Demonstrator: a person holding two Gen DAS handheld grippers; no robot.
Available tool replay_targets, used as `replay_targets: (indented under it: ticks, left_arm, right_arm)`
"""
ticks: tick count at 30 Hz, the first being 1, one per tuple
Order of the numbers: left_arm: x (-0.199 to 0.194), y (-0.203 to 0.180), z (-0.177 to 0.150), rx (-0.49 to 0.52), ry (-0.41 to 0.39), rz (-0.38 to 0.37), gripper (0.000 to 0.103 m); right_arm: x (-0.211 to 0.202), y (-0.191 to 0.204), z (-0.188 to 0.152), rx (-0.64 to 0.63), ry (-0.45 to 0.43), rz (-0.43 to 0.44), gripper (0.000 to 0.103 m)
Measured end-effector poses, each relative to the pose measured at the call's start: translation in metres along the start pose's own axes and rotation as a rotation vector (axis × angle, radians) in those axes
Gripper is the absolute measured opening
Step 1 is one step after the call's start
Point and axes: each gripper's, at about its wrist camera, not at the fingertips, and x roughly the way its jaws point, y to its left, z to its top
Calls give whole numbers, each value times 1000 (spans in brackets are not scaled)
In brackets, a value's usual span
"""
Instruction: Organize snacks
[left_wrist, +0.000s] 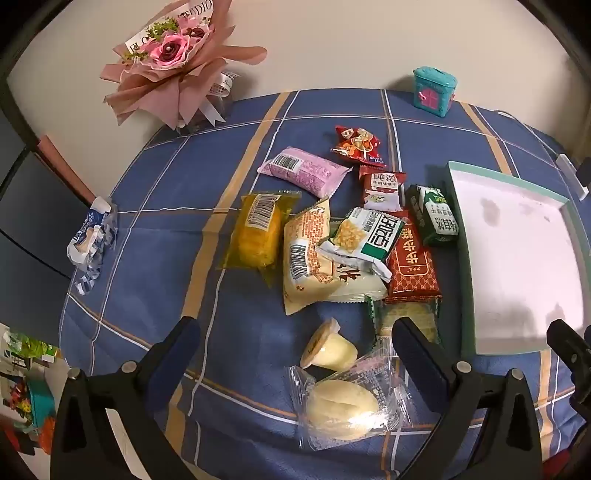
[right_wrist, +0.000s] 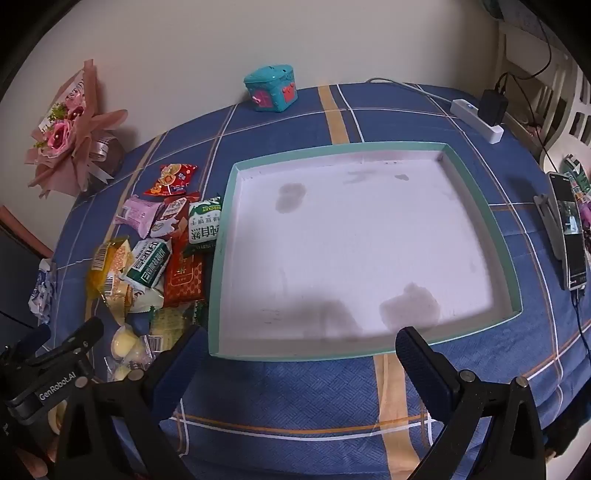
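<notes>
We hold our left gripper (left_wrist: 295, 339) spread wide above the near edge of the blue plaid-covered table (left_wrist: 155, 206), gripping nothing; a small yellow jelly cup (left_wrist: 328, 349) and a clear-wrapped pale bun (left_wrist: 343, 410) lie between its fingers. Beyond them the heap of snack packets (left_wrist: 332, 236) sits mid-table, just left of the shallow teal-rimmed white tray (right_wrist: 362, 236). Our right gripper (right_wrist: 299, 347) hangs released over the tray's near rim, holding nothing. A teal toy house (right_wrist: 271, 88) stands at the far edge, a pink paper bouquet (left_wrist: 173, 59) at the far left corner.
</notes>
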Motion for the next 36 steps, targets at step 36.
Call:
replay_targets:
  ticks: [36]
  left_arm:
    - [-4, -2, -1, 23, -1, -21, 103]
  right_arm:
    - [0, 4, -3, -9, 5, -1, 103]
